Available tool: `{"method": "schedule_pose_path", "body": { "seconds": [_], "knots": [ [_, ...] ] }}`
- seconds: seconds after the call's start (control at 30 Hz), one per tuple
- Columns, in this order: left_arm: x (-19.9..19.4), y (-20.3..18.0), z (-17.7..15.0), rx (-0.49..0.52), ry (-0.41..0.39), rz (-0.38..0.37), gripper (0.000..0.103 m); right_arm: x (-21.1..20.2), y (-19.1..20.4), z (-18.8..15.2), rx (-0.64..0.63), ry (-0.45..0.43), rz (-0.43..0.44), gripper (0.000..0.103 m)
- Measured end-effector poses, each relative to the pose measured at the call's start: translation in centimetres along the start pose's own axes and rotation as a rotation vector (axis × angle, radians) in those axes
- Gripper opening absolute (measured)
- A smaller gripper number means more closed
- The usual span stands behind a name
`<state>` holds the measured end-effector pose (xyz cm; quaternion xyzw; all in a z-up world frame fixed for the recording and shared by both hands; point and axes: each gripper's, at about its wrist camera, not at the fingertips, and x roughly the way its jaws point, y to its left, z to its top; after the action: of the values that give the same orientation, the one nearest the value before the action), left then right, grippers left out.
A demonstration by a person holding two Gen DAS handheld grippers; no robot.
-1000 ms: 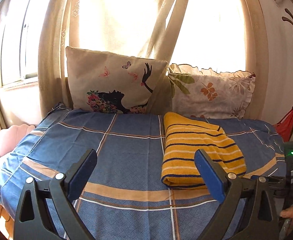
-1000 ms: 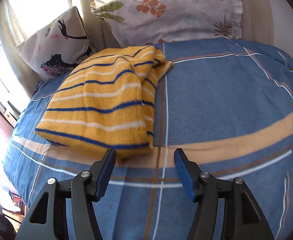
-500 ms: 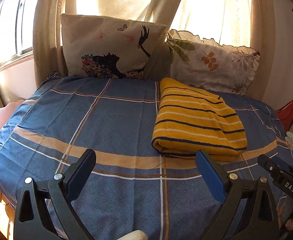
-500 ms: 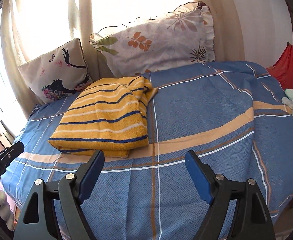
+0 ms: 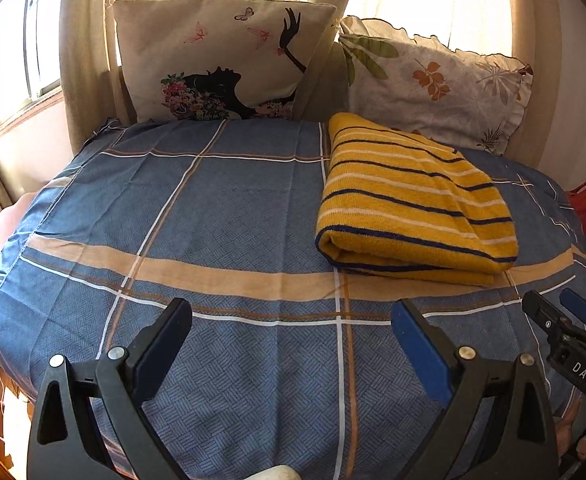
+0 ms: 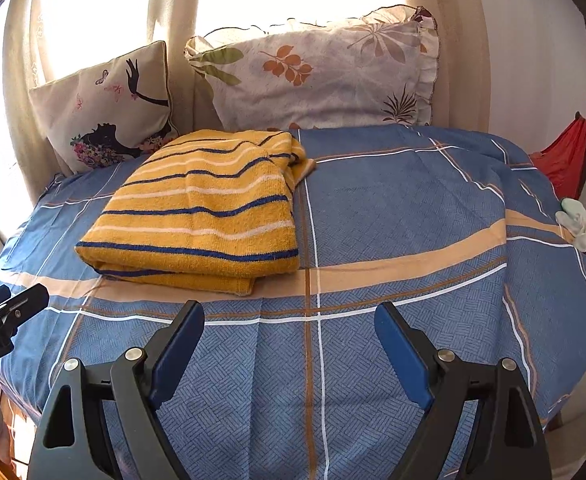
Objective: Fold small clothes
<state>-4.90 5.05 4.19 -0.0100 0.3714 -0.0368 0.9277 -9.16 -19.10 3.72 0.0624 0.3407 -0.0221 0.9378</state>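
Both grippers had backed away from the folded yellow striped garment (image 5: 409, 200), left gripper (image 5: 291, 344) and right gripper (image 6: 289, 344) fingers spread empty, leaving it resting on the bed (image 5: 229, 208)—fold apparently complete.

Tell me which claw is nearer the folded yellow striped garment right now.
Right, narrowly. The right claw sits open just short of the yellow striped garment, whose near edge lies ahead and slightly left. The left claw is open too, with the garment ahead to its right, slightly farther.
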Motion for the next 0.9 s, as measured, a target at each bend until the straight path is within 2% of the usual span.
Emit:
{"method": "schedule_pose_path", "body": {
  "seconds": [0.47,0.9],
  "knots": [
    [1.1,0.2,-0.5,-0.005,0.053,-0.023,0.099,0.1,1.2,-0.1,-0.055,-0.007,-0.053,0.092],
    [2.3,0.6,-0.5,-0.016,0.084,-0.026,0.099,1.8,3.5,0.5,-0.139,0.026,-0.045,0.093]
  ]
}}
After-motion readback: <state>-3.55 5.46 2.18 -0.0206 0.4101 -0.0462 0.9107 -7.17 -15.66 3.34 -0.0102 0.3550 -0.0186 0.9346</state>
